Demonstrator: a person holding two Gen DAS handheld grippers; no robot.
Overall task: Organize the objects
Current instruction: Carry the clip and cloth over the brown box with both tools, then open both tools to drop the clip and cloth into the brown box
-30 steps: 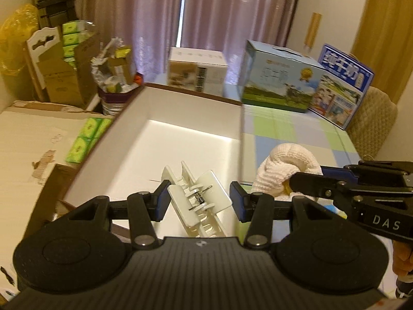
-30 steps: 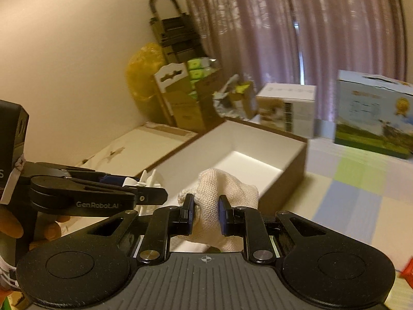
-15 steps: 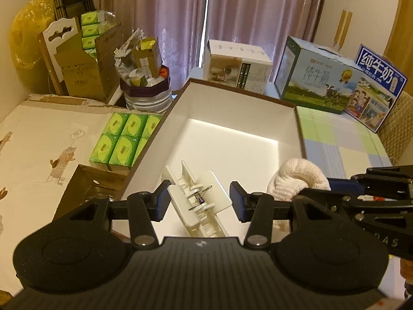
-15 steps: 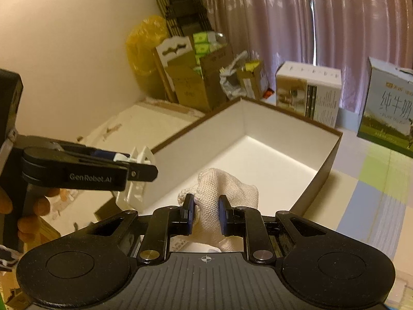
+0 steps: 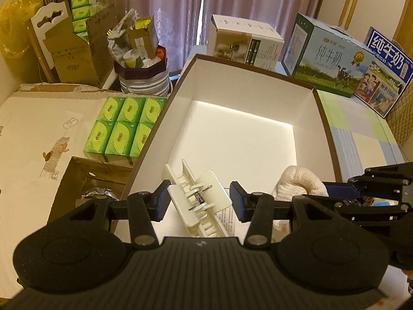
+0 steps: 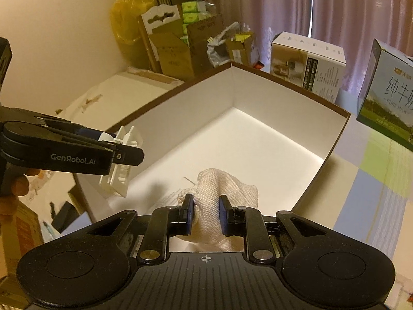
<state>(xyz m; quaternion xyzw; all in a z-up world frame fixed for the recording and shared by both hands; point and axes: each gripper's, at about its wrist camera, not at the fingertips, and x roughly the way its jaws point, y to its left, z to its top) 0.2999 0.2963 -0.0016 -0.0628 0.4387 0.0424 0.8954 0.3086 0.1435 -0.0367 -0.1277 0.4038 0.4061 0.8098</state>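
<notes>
Grippers both loaded, both angled down over the open box (image 5: 258,82). Left gripper (image 5: 198,202) clamped on a white plastic hair claw (image 5: 198,199): the pads press its two outer plates, the spring hinge faces up between them and the toothed end hangs below and forward, so the clip sits skewed across the jaws rather than square. The grip looks chosen for the broad flat plates, the only faces that give the pads purchase; squeezing them may also be easing the claw's own teeth apart, but I cannot tell this from where I stand. Right gripper (image 6: 205,217) closed narrow on a cream knitted cloth bundle (image 6: 222,193), pinched at a gathered fold with the bulk bulging ahead of and above the pads; soft goods compress, which would explain the tight jaws. Both items hang above the near part of the box floor, neither touching it as far as I can see; a printed paper sheet (image 5: 229,222) lies on the floor under the left gripper. The right gripper sits just to the right of the left one, close but apart. Ahead of both, the white interior is bare, so there is room for separate drops. Judgement: this is the carry-to-container step, release not yet done. Outside the left wall, left of the left gripper: green tissue packs (image 5: 124,126) and a brown carton (image 5: 90,180). Milk cartons (image 5: 333,59) stand beyond the far rim.
</notes>
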